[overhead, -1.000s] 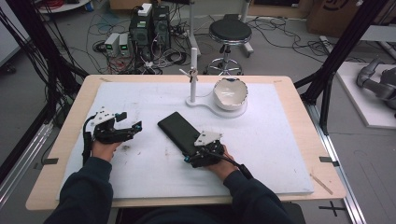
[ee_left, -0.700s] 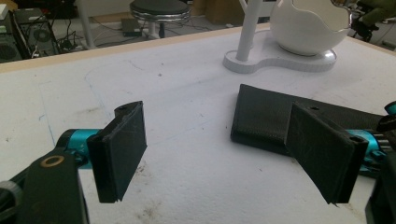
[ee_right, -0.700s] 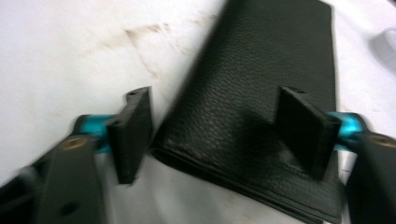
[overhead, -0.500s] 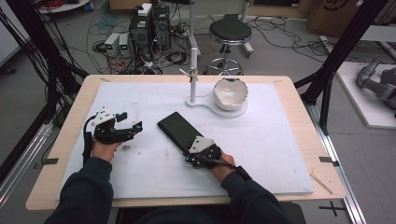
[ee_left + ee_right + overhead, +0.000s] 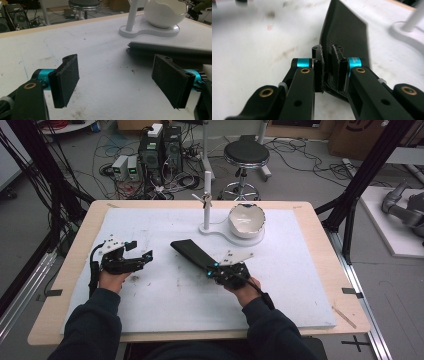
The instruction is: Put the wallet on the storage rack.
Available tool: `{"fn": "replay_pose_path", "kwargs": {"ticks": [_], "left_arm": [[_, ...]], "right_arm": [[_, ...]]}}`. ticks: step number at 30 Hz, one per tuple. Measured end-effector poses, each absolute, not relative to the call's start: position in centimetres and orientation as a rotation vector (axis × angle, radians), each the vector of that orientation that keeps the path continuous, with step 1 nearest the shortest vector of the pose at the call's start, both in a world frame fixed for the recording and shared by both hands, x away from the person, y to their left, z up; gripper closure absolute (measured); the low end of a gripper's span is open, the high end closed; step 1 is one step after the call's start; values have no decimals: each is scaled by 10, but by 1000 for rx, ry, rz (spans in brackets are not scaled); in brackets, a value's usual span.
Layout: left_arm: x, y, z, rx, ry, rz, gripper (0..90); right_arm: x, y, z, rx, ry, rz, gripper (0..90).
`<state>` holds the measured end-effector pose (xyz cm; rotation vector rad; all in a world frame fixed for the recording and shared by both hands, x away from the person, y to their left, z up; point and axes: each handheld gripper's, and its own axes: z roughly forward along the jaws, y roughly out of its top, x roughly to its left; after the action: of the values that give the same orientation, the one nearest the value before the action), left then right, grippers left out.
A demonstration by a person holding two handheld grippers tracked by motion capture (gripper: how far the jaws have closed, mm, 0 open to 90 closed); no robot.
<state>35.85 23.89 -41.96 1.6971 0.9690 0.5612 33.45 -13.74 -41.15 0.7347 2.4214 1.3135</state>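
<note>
A flat black case (image 5: 191,252) lies slanted on the white mat (image 5: 300,285) at the middle of the table. My right gripper (image 5: 213,268) holds its near end: the jaws have just been closing, and in the right gripper view the pads (image 5: 319,67) press on the edge of the case (image 5: 344,32), which stands on edge and runs away from the gripper (image 5: 327,68). My left gripper (image 5: 141,253) rests on the mat to the left, open and with nothing between its jaws (image 5: 120,82). The case's ribbed side (image 5: 172,51) lies beyond it, apart.
A white stand with an upright post (image 5: 206,205) and an egg-shaped white bowl (image 5: 246,219) sits at the back of the mat, just behind the case. The wooden table edge (image 5: 320,220) rims the mat. A stool and cables are on the floor beyond.
The right gripper's jaws closed onto the near end of the case and the hand rose a little, tipping the case onto its edge. The left gripper stayed put.
</note>
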Motion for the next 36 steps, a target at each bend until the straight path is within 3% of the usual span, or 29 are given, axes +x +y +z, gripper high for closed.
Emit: {"fn": "replay_pose_path", "kwargs": {"ticks": [6, 14, 27, 31, 32, 36], "left_arm": [[359, 239, -420, 1695, 971, 560, 219], [359, 238, -420, 1698, 970, 558, 222], [359, 238, -420, 1701, 968, 559, 223], [359, 239, -420, 1699, 968, 562, 223], [359, 239, -420, 1699, 967, 562, 223], [359, 238, -420, 1700, 966, 560, 223]], "right_arm": [[343, -171, -391, 920, 2322, 1471, 827], [353, -200, -397, 1030, 2217, 1466, 797], [362, -203, -414, 1050, 2255, 1482, 643], [364, -196, -419, 1036, 2272, 1446, 557], [365, -194, -422, 1012, 2278, 1406, 502], [365, -189, -429, 977, 2273, 1323, 461]]}}
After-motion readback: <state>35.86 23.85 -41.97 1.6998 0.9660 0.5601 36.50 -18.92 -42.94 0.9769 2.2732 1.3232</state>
